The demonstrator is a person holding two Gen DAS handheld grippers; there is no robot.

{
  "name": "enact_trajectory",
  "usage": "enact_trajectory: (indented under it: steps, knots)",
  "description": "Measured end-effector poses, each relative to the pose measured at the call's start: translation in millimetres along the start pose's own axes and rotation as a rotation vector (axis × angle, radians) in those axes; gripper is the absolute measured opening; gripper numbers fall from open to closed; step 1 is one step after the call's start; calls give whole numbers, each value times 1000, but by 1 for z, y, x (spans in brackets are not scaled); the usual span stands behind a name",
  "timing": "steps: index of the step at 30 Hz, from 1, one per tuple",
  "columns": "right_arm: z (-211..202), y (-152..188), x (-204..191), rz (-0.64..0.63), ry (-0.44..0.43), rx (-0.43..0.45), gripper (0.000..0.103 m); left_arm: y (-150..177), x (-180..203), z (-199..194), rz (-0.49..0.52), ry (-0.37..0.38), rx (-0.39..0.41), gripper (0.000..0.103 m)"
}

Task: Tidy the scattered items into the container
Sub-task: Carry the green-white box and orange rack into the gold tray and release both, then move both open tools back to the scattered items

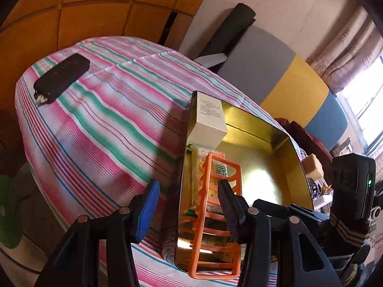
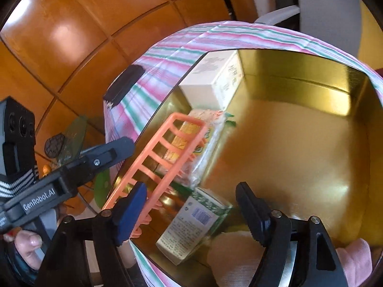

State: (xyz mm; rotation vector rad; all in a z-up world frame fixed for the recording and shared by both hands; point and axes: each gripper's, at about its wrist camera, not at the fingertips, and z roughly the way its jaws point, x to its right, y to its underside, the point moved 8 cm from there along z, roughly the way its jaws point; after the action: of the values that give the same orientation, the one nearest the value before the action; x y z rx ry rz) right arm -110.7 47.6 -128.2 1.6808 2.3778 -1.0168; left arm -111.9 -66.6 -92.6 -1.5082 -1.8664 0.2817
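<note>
Far off at the left corner of the striped tablecloth (image 1: 100, 124) lies a dark remote-like bar (image 1: 61, 77), well apart from everything else and, by my reading, the one scattered item not yet put away; something pale pokes out from under its near end, too small to name. Moving right, the left gripper (image 1: 189, 203) hangs with its jaws apart over the near left wall of the gold tin container (image 1: 296, 153), one finger outside over the cloth, the other inside above an orange plastic rack (image 1: 215, 215) that leans over the rim with its lower end outside. Behind the rack a white carton (image 1: 209, 124) stands in the far left corner, and a packet of wafers or noodles (image 2: 203, 138) lies beneath the rack. Rightmost, the right gripper (image 2: 191, 215) also holds nothing, jaws spread wide above a green-and-white box (image 2: 194, 224) tilted against the tin's near wall. The main risk, I think, is the rack: perched on the edge, it could tip out if either finger brushes it, or drag the packet with it. A reach for the bar could also snag the cloth and shift the tin. The right half of the tin is bare. The right-wrist view is blurred, print on the boxes is unreadable, and a pale soft thing at the bottom edge is cut off.
</note>
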Motion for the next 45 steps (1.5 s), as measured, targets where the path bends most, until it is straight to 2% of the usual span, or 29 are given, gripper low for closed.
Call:
enact_trajectory:
  steps: [4, 8, 18, 24, 28, 30, 32, 36, 39, 41, 45]
  knots:
    - [-21, 1, 9, 40, 20, 53, 84, -3, 4, -7, 19, 0, 25, 51]
    - [-47, 7, 18, 43, 84, 104, 87, -6, 12, -14, 58, -3, 53, 52]
    - [-117, 49, 53, -2, 370, 193, 97, -2, 47, -24, 158, 73, 59, 56]
    - [-142, 85, 103, 151, 424, 168, 97, 6, 75, -35, 233, 148, 52, 56]
    - [-163, 119, 142, 324, 400, 162, 94, 20, 103, -41, 321, 205, 27, 56]
    - [-174, 134, 162, 399, 406, 162, 91, 30, 119, -42, 374, 230, 11, 56]
    - [-185, 147, 178, 450, 421, 163, 85, 42, 135, -41, 421, 260, -19, 56]
    - [-208, 165, 201, 466, 488, 138, 77, 66, 163, -42, 494, 317, -81, 56]
    - [-234, 171, 224, 438, 590, 114, 67, 82, 186, -45, 544, 359, -114, 56]
    - [-255, 173, 242, 431, 642, 114, 53, 91, 198, -47, 568, 387, -134, 56]
    - [-303, 175, 290, 439, 734, 113, 37, 106, 232, -50, 637, 435, -170, 56]
